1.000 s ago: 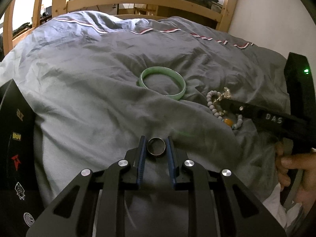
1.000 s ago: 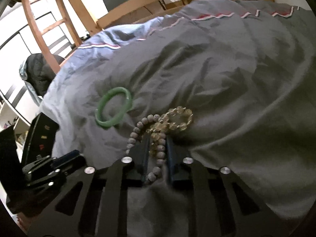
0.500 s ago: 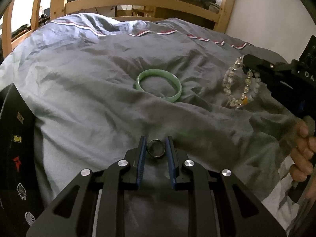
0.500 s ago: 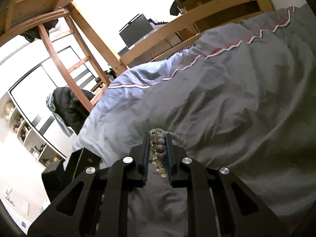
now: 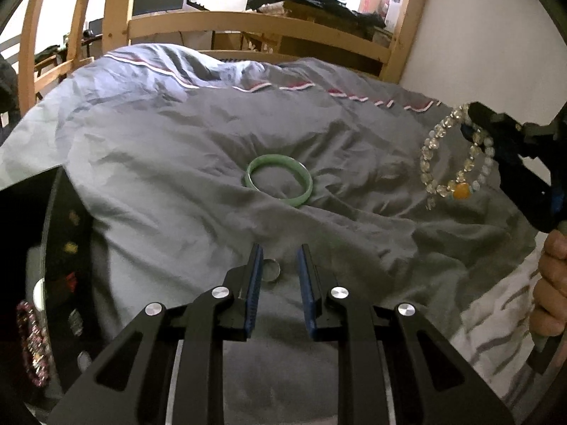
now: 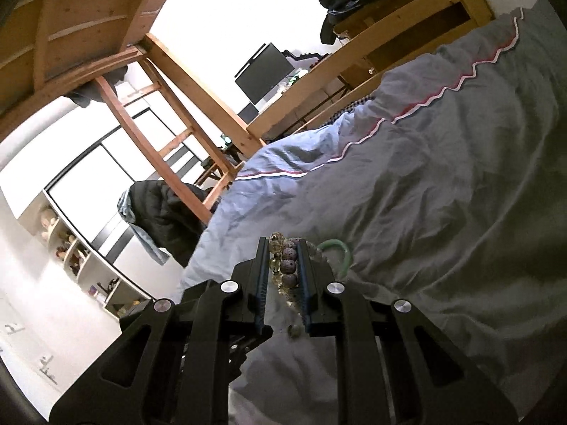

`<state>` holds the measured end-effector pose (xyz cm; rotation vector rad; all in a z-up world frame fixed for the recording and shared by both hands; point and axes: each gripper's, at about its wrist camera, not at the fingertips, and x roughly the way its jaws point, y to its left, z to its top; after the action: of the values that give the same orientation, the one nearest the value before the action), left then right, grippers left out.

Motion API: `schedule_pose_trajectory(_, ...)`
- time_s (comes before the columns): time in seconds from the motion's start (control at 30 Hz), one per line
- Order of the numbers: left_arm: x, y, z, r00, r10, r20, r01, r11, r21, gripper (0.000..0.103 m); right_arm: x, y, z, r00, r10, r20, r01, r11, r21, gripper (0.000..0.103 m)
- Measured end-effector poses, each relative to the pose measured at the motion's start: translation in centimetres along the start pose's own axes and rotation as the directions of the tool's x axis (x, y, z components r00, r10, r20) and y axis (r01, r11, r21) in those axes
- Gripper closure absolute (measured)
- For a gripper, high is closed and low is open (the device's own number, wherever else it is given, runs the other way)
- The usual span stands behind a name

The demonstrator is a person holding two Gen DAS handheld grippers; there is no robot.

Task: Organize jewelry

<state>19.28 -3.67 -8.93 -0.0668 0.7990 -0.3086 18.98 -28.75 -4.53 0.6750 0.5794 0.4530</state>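
A: What's different from a second ago?

B: Two things. The right gripper (image 6: 281,265) was down on the duvet (image 5: 177,177) with its fingers around the bead bracelets (image 5: 457,163); it has since risen, pinching them, and they dangle off its tip, clear of the bedding.

A: And the left?

B: The left gripper (image 5: 278,265) had the ring (image 5: 272,270) clamped between its fingers. The fingers have now spread, and the ring sits against the left-hand finger, no longer squeezed. I can't tell whether it rests on the duvet or leans on the pad.

A: So the ring has been let go?

B: It looks that way, or it's slipping. That grasp likely needs redoing.

A: Where's the rest?

B: The bangle (image 5: 279,180) lies on the duvet ahead of the left gripper, untouched. A black box (image 5: 53,248) stands to that gripper's left, with a pink bracelet (image 5: 32,347) in it.

A: Meaning?

B: The beads seem ready to be carried there; ring and bangle are yet to be stored.
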Motion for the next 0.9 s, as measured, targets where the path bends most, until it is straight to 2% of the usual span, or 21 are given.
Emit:
schedule_pose_trajectory(0.07,-1.3,0.1,-0.4,1.000,0.001,0.009,-0.001,1.000,-0.008,0.083,-0.5,0.4,-0.3,1.000,-0.007,-0.026,0.007,1.000,0.007,0.087)
schedule_pose_trajectory(0.3,-5.3,-0.4,-1.4,0.999,0.003,0.035,-0.003,1.000,-0.006,0.083,-1.9,0.3,-3.0,0.987,-0.114,-0.113,0.116,0.993,0.005,0.085)
schedule_pose_trajectory(0.57,-7.4,-1.2,-2.2,0.998,-0.002,0.058,0.001,1.000,0.009,0.083,-4.2,0.1,-6.7,0.968,-0.171,-0.184,0.168,0.985,-0.032,0.085)
schedule_pose_trajectory(0.7,-6.0,-1.2,-2.6,0.999,0.009,0.039,-0.010,1.000,0.027,0.083,-4.9,0.0,-8.3,0.960,-0.181,-0.215,0.177,0.983,-0.039,0.085)
schedule_pose_trajectory(0.83,-2.7,-0.9,-2.0,1.000,0.017,0.006,-0.017,0.998,0.054,0.082,-5.0,-0.7,-9.2,0.955,-0.188,-0.230,0.186,0.982,-0.028,0.085)
schedule_pose_trajectory(0.9,-0.5,-0.5,-1.4,1.000,-0.002,-0.013,0.002,0.999,0.051,0.082,-4.8,-0.9,-9.4,0.953,-0.194,-0.234,0.193,0.981,-0.027,0.085)
